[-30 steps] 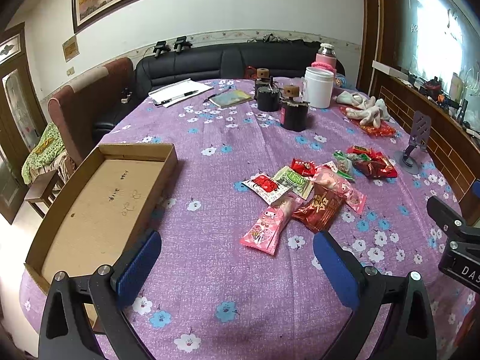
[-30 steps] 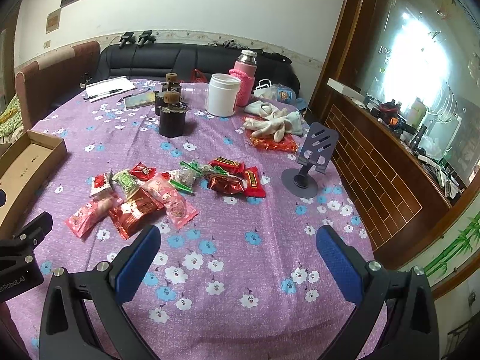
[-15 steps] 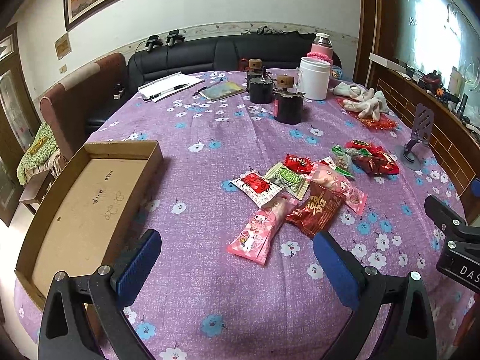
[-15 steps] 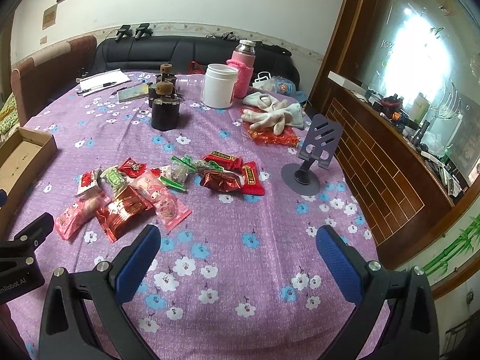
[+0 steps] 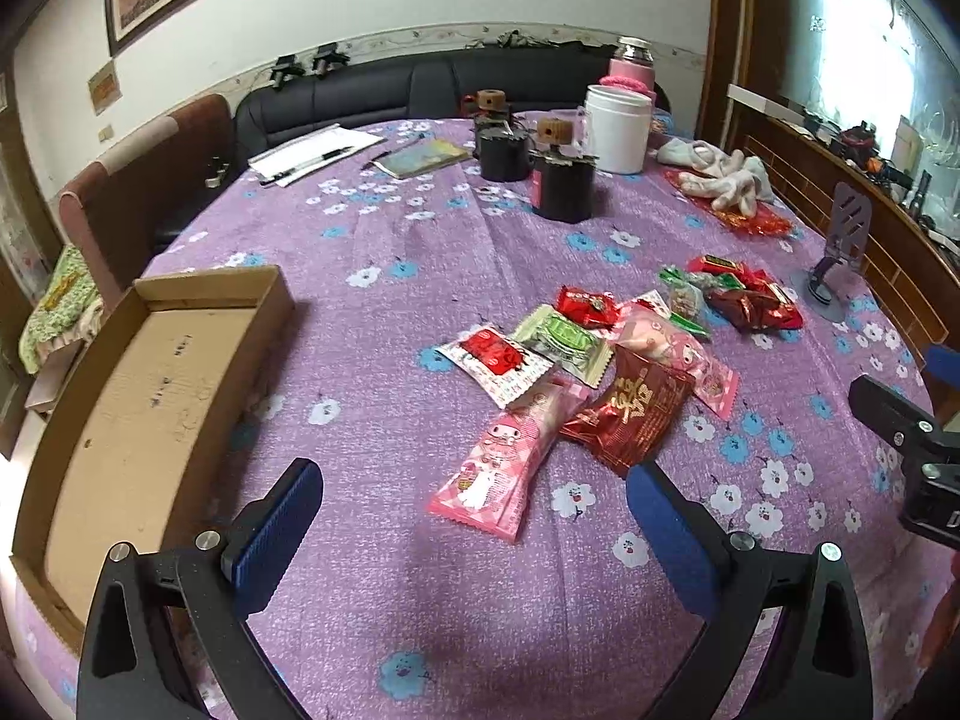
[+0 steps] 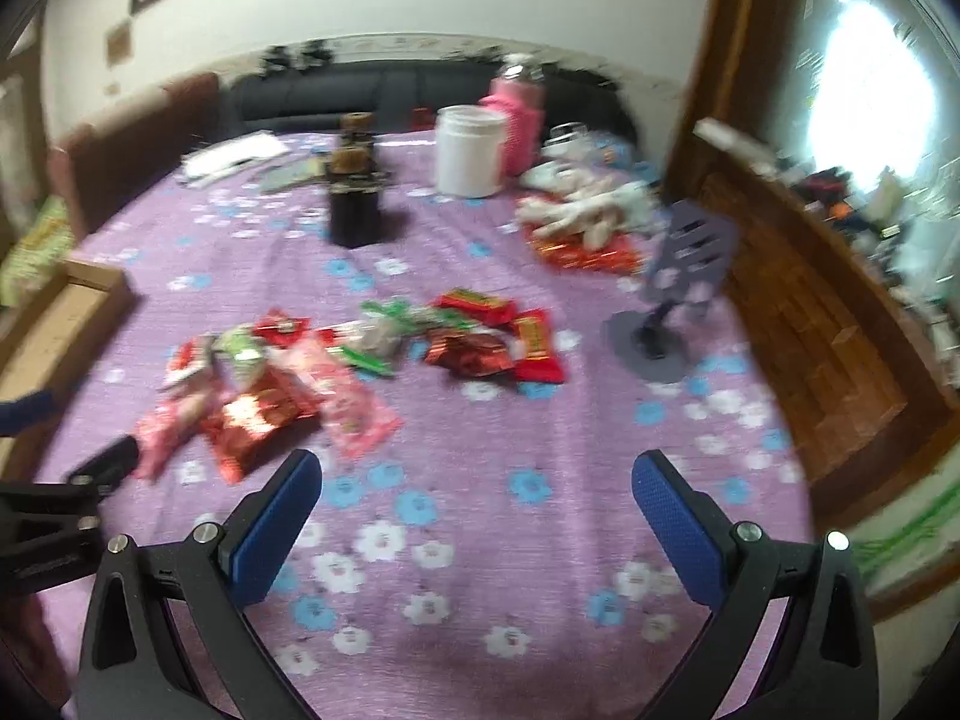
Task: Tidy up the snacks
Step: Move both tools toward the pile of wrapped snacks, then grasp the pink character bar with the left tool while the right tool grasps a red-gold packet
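Observation:
Several snack packets lie in a loose heap on the purple flowered tablecloth. Nearest my left gripper (image 5: 474, 504) is a pink cartoon packet (image 5: 510, 453), with a dark red foil packet (image 5: 633, 414) to its right and a red-and-white packet (image 5: 493, 360) and a green one (image 5: 564, 343) behind. An empty cardboard tray (image 5: 144, 396) sits at the left. My left gripper is open, just short of the pink packet. My right gripper (image 6: 477, 501) is open too, hovering over bare cloth in front of the red packets (image 6: 480, 351); that view is blurred.
Two black jars (image 5: 561, 183) with cork lids, a white canister (image 5: 618, 126), a pink flask (image 5: 630, 63), white gloves (image 5: 720, 171), papers with a pen (image 5: 312, 153) and a grey phone stand (image 5: 840, 252) stand further back. A black sofa and a chair border the table.
Both grippers have moved forward and lower toward the snack heap; the packets appear larger and nearer. The right wrist view has turned left and is now motion-blurred. Both stay open.

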`<state>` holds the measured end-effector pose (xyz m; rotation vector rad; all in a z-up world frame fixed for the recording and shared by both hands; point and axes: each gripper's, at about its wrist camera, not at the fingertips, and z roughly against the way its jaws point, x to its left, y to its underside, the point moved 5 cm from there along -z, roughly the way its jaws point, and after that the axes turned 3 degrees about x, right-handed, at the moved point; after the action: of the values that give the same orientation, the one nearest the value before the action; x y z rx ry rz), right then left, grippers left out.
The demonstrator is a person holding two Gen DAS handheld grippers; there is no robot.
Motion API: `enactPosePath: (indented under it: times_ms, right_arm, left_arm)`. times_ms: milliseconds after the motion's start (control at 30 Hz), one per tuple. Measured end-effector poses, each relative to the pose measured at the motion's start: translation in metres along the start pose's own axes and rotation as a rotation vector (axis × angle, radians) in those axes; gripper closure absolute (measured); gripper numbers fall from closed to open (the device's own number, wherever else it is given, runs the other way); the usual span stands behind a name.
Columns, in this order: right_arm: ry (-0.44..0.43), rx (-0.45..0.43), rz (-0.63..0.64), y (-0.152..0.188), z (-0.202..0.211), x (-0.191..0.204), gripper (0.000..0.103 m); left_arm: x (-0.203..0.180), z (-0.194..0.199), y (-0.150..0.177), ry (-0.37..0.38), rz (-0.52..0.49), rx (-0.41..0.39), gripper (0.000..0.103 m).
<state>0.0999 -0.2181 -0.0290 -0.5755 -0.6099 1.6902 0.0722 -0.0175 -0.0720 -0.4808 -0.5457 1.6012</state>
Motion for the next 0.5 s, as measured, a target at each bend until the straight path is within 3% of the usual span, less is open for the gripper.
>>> enactPosePath:
  times_ms: [133, 433, 500]
  right_arm:
    - [-0.229, 0.044, -0.091, 0.003, -0.016, -0.011, 0.000]
    - [-0.321, 0.031, -0.076, -0.002, -0.027, -0.013, 0.000]
    - [-0.329, 0.037, -0.048, -0.003, -0.030, -0.004, 0.000]
  left_arm:
    - [-0.003, -0.012, 0.000, 0.052, -0.028, 0.032, 0.001]
    - [0.016, -0.039, -0.006, 0.160, 0.004, 0.096, 0.001]
    - [0.019, -0.042, -0.008, 0.135, -0.001, 0.096, 0.001]
